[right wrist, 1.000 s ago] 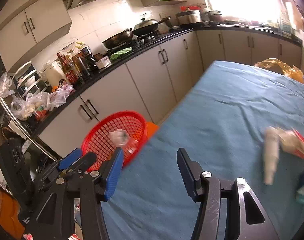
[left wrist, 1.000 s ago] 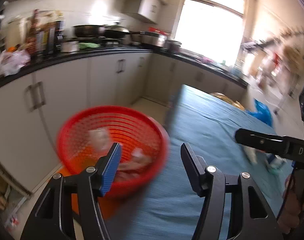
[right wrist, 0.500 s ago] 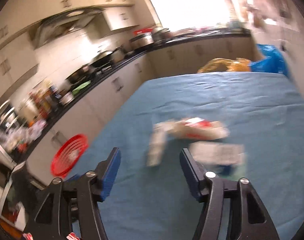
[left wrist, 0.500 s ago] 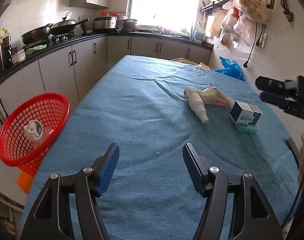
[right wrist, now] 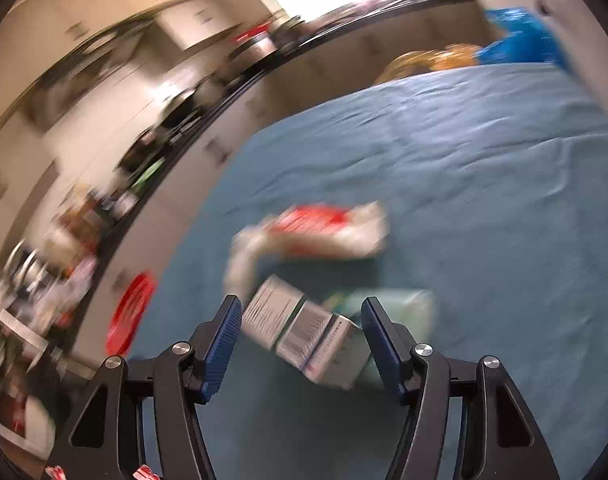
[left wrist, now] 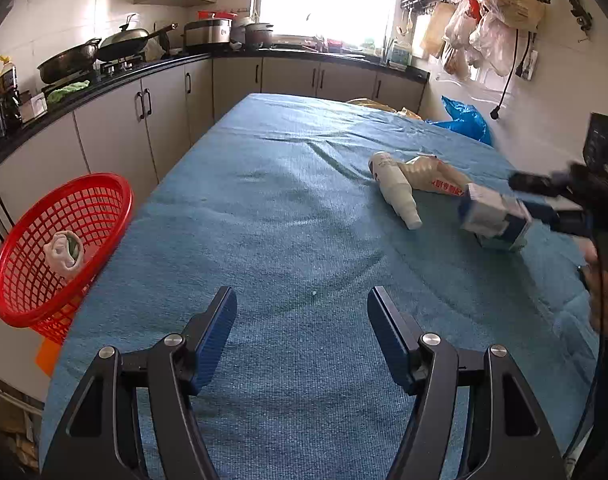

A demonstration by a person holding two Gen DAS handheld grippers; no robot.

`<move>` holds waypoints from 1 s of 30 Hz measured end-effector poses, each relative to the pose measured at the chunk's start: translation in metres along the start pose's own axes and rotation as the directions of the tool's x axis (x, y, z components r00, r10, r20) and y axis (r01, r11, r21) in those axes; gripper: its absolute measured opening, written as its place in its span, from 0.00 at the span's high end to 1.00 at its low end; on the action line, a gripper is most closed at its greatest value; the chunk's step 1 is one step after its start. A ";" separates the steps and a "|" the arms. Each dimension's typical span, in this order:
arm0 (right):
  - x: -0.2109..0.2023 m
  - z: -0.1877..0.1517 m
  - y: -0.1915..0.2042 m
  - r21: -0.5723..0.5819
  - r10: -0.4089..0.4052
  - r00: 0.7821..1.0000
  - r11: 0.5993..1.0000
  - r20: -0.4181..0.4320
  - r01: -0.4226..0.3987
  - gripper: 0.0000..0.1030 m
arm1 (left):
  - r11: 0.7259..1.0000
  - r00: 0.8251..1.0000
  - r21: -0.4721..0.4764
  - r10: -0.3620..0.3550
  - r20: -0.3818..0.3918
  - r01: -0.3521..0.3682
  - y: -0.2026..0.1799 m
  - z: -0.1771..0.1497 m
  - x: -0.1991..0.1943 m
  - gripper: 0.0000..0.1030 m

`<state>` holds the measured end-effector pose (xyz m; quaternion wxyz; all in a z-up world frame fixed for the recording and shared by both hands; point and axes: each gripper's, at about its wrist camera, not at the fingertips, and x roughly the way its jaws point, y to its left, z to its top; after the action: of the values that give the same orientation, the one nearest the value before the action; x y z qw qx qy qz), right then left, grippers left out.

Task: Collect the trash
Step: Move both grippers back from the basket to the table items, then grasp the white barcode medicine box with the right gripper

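**Left wrist view: trash on blue table, both grippers empty**

Left wrist view: left gripper (left wrist: 302, 312) is held over the blue table (left wrist: 288, 208), jaws spread, nothing between them. A red basket (left wrist: 60, 248) is seen at 9 o'clock beside the table edge, a crumpled wrapper (left wrist: 64, 254) inside. A white bottle (left wrist: 394, 190) lies at 1 o'clock, touching a beige packet (left wrist: 434, 176). A small box (left wrist: 494, 220) sits at 2 o'clock, on a teal item partly hidden.

Right wrist view (blurred): right gripper (right wrist: 300, 330) jaws are spread; the box (right wrist: 304, 334) is framed between them, pads not pressing. Contact cannot be told for sure. The packet (right wrist: 328, 230) is seen at 12 o'clock.
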<state>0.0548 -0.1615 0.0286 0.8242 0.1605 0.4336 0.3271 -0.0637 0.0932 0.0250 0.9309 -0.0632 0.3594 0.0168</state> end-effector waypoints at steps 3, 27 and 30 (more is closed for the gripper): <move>0.009 -0.021 0.025 -0.103 0.039 0.996 0.994 -0.076 -0.046 0.34 | 1.000 1.000 -0.008 -0.010 -0.005 0.010 0.003 -0.001 0.000 0.35; 0.011 -0.022 0.029 -0.114 -0.107 0.990 0.987 0.094 0.117 0.64 | 0.999 0.999 0.018 -0.028 -0.015 0.029 -0.024 0.026 -0.009 0.35; -0.007 -0.020 0.020 -0.053 -0.088 0.983 0.994 0.161 0.098 0.64 | 0.998 0.998 0.030 -0.050 -0.039 0.051 -0.040 0.047 -0.001 0.35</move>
<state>0.0273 -0.1519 0.0320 0.8749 0.1407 0.3637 0.2873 -0.0302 0.0597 0.0640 0.9248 -0.0580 0.3757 -0.0137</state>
